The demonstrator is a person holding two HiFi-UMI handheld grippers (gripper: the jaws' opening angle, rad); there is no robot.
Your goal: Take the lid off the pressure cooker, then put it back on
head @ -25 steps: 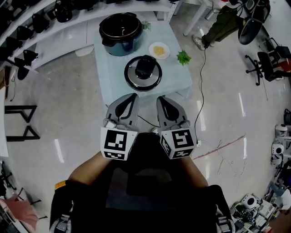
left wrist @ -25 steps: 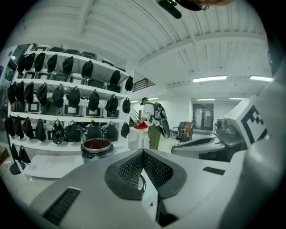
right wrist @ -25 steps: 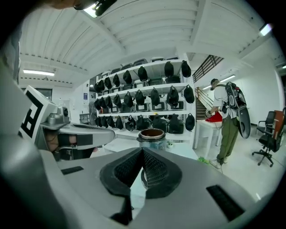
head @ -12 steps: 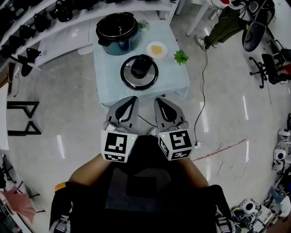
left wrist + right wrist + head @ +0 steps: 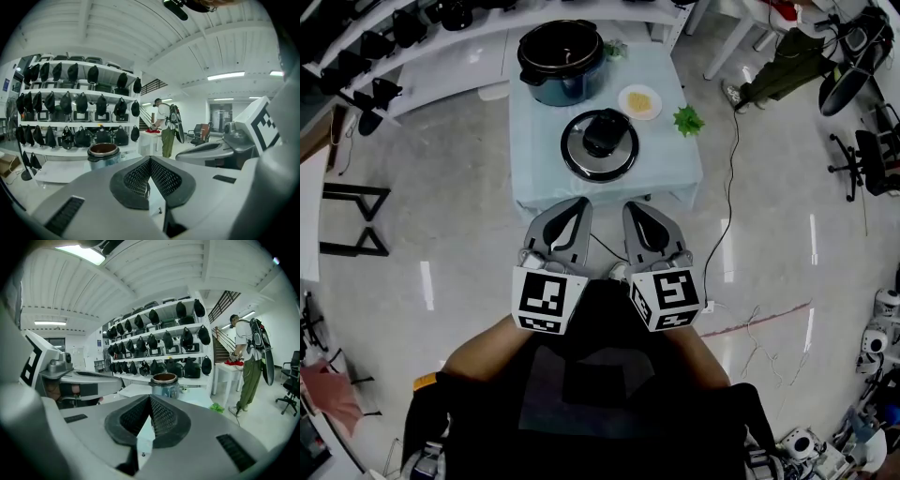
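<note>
Beyond the glossy grey floor (image 5: 441,234), on the far side, a surface (image 5: 675,159) under a pale blue cloth carries the pressure cooker (image 5: 562,66), a round blue-walled pot with a dark, open mouth. Its lid (image 5: 600,145), a flat disc with a shiny metal rim and a boxy black handle at its middle, lies on the cloth just near of the pot. To the right lie a small white plate (image 5: 639,101) of something yellow and a leafy green sprig (image 5: 686,120).

Left tongs (image 5: 578,200) and right tongs (image 5: 630,203), smooth grey shells with black meshed pads, hang side by side short of the surface's near edge. Each pair is pressed together at the tips and pinches nothing.

Compared with a second ago, both tongs are just as closed and empty. The lid keeps its place beside the pot, and the surface sits slightly further right in the head view than half a second ago.
</note>
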